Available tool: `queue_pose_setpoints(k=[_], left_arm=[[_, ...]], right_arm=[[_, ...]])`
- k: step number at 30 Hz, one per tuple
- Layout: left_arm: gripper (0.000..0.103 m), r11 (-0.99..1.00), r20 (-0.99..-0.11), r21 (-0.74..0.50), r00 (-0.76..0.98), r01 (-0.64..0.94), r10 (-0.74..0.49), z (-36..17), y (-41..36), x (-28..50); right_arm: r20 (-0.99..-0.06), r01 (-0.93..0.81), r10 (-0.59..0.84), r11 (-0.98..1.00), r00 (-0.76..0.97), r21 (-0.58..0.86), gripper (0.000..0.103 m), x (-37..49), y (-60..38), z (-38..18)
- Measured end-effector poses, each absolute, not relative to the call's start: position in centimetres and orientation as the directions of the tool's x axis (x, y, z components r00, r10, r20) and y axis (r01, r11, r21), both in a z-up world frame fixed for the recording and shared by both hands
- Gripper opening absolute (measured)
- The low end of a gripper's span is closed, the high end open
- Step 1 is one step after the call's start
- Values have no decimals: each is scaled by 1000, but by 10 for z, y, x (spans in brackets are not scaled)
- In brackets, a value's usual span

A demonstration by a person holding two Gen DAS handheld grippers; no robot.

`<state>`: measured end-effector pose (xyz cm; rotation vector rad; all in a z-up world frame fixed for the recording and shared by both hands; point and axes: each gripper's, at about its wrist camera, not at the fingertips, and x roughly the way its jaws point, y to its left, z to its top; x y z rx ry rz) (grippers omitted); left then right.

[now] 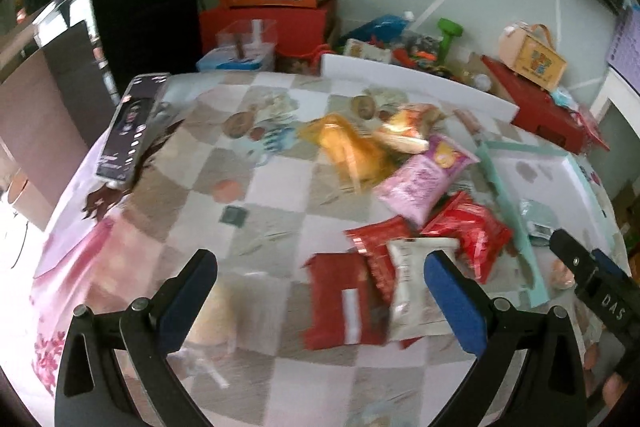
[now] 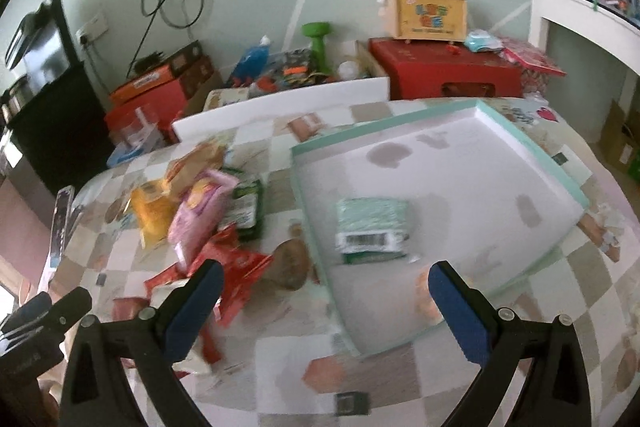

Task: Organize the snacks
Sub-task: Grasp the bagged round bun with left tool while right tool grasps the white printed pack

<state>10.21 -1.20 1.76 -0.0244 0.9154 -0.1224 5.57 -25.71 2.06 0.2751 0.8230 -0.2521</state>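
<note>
Right wrist view, tray: the shallow mint-rimmed tray (image 2: 568,183) lies on the checked counter (image 2: 280,355), ahead of the right gripper (image 2: 326,281) and spreading beyond its right finger; one green packet (image 2: 370,229) already lies inside, just ahead of the gap between the fingers.
Snack pile: left of the tray, ahead of and beside the right gripper's left finger; in the left wrist view it runs forward and rightward from the left gripper (image 1: 320,269).
Pile contents: orange bag (image 1: 346,147), pink bag (image 1: 424,177), red packets (image 1: 466,231), white packet (image 1: 414,291), red box (image 1: 340,301).
Fingers: both pairs stand wide apart, nothing between them.
Step in hand: judged as between picks, one snack binned and the heap untouched.
Next move: likely the left fingers lowering onto the white packet or red box, which sit nearest, just inside the right finger; the packets overlap, so one must be singled out.
Hard to make out: motion blur smears every label; the dark green packet (image 2: 248,205) is half buried; the brown rounded thing (image 2: 290,265) by the tray edge may only be a print on the cloth.
</note>
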Motion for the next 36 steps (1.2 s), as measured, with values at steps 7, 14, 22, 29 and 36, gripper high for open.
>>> queue_pose_setpoints(k=[7, 14, 22, 29, 36], left_arm=[[103, 995, -793, -101, 603, 1, -82, 18, 35, 102], [103, 993, -811, -102, 584, -59, -49, 8, 65, 105], [101, 993, -846, -113, 528, -37, -76, -15, 63, 113], [85, 993, -881, -112, 467, -38, -82, -39, 60, 120], [63, 992, -899, -115, 431, -45, -85, -53, 59, 125]], right_arm=[[-782, 233, -49, 965, 621, 125, 103, 66, -211, 11], [-784, 115, 14, 987, 620, 109, 101, 71, -165, 11], [-820, 12, 74, 995, 568, 98, 87, 82, -129, -11], [-848, 27, 63, 996, 526, 90, 78, 89, -130, -30], [-854, 39, 53, 996, 517, 86, 78, 93, -135, -38]])
